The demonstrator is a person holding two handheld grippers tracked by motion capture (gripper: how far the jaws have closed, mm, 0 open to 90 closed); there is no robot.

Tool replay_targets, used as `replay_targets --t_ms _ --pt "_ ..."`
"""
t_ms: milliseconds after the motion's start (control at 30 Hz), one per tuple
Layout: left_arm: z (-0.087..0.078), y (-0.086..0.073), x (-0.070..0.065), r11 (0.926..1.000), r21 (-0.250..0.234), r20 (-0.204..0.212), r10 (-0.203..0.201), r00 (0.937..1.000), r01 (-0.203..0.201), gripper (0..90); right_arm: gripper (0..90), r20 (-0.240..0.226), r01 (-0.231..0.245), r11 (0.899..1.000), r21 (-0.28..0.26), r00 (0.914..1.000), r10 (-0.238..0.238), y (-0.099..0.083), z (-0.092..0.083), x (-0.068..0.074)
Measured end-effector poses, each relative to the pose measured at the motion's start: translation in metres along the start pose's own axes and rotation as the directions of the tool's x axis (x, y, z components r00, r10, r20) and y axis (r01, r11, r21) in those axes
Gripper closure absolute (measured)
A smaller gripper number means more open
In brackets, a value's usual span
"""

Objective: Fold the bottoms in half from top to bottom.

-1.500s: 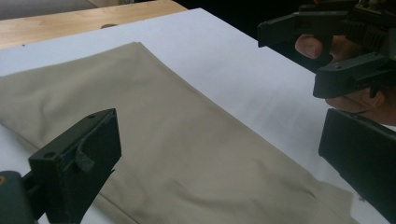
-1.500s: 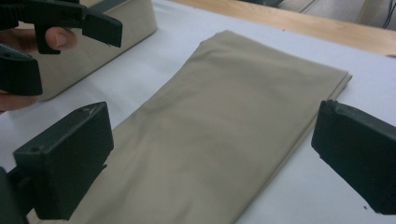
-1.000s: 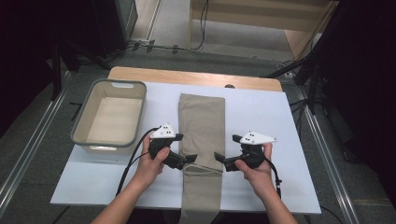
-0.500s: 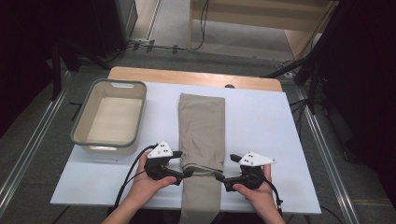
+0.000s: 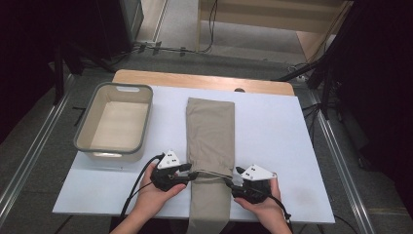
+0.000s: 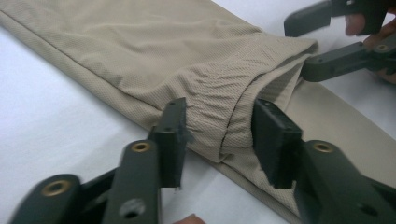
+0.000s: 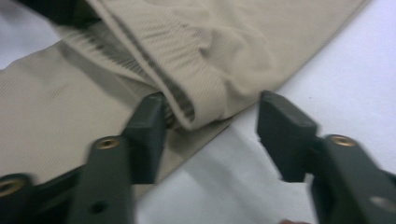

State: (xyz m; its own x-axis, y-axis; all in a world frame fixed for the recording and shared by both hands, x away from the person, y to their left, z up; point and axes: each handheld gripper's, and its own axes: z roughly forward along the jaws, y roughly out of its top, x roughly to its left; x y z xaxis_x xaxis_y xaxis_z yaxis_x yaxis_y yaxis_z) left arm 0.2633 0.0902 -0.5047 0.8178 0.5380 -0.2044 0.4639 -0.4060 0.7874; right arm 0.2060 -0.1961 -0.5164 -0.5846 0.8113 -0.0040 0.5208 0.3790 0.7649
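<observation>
Gathering the cloth (image 5: 210, 122) at a raised fold (image 5: 210, 174) across its near part. Dealing with a long tan strip lying flat on the worktop (image 5: 272, 126), just right of the bin (image 5: 83, 139), with its long axis running parallel to the bin's long side and away from the person. Letting its near end hang past the worktop edge, nearer than the bin's near wall.

Coming at the fold from both sides, square to that long axis. Pointing the left gripper (image 5: 191, 175) in from the bin side. Pointing the right gripper (image 5: 231, 181) in from the side away from the bin, facing the other across the strip. Sitting equally close to the fold, each at its own edge of the cloth.

Closing both jaws just now, down to about half width, with cloth between each pair. Straddling the bunched fold edge in the left gripper view (image 6: 217, 121): one pad touching the cloth's edge, the other lying against the rumpled layer, not yet squeezing by the look of it. Catching less in the right gripper view (image 7: 215, 112): one pad against the fold's edge, the other standing apart over bare worktop.

Probably needing more closing on both sides before any lift. Likely risking a slip on the side away from the bin, given the thin bite there.
</observation>
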Motion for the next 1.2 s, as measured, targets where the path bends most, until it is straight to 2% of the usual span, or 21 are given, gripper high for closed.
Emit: replay_targets --t_ms 67,100,233,400,467,567,767,933,1033,1200 --pt "0.001 0.000 0.001 1.0000 0.004 0.010 -0.005 0.9999 0.004 65.1 49.8 -0.007 0.014 1.000 -0.007 0.9999 -0.014 -0.001 0.001 0.001" --pt "0.001 0.000 0.001 1.0000 0.009 0.010 0.000 1.0000 0.000 65.9 51.9 -0.013 0.006 1.000 -0.009 0.9999 -0.006 -0.001 0.001 0.002" --pt "0.002 -0.001 -0.002 0.9993 0.028 -0.008 0.026 0.9996 -0.026 66.2 61.2 -0.005 0.028 0.999 -0.033 0.9996 -0.028 0.000 0.001 0.004" --pt "0.003 -0.002 -0.002 0.9980 0.049 -0.012 0.042 0.9991 -0.041 66.4 73.6 -0.046 0.018 1.000 -0.013 0.9988 -0.019 -0.001 0.004 0.003" --pt "0.004 -0.003 -0.004 0.9963 0.055 -0.021 0.067 0.9975 -0.066 67.6 77.9 -0.049 0.019 1.000 -0.007 0.9986 -0.019 -0.001 0.004 0.002" --pt "0.004 -0.003 -0.007 0.9947 0.056 -0.034 0.088 0.9955 -0.086 72.1 81.6 -0.054 -0.006 1.000 0.009 0.9985 0.006 -0.002 0.005 0.001" --pt "0.002 -0.003 -0.010 0.9937 0.039 -0.055 0.107 0.9928 -0.105 84.7 83.0 -0.061 -0.011 1.000 0.014 0.9981 0.012 -0.002 0.006 0.001" --pt "0.001 -0.003 -0.011 0.9945 0.029 -0.051 0.102 0.9934 -0.101 85.7 83.1 -0.059 -0.010 1.000 0.008 0.9982 0.011 -0.002 0.006 0.003" --pt "-0.001 -0.002 -0.010 0.9956 0.019 -0.039 0.092 0.9950 -0.091 85.8 83.2 -0.062 0.001 1.000 -0.002 0.9981 -0.001 -0.002 0.005 0.002" --pt "-0.005 -0.001 -0.012 0.9961 0.002 -0.018 0.089 0.9959 -0.089 86.0 83.4 -0.076 -0.011 1.000 -0.021 0.9971 0.009 -0.003 0.002 0.002"
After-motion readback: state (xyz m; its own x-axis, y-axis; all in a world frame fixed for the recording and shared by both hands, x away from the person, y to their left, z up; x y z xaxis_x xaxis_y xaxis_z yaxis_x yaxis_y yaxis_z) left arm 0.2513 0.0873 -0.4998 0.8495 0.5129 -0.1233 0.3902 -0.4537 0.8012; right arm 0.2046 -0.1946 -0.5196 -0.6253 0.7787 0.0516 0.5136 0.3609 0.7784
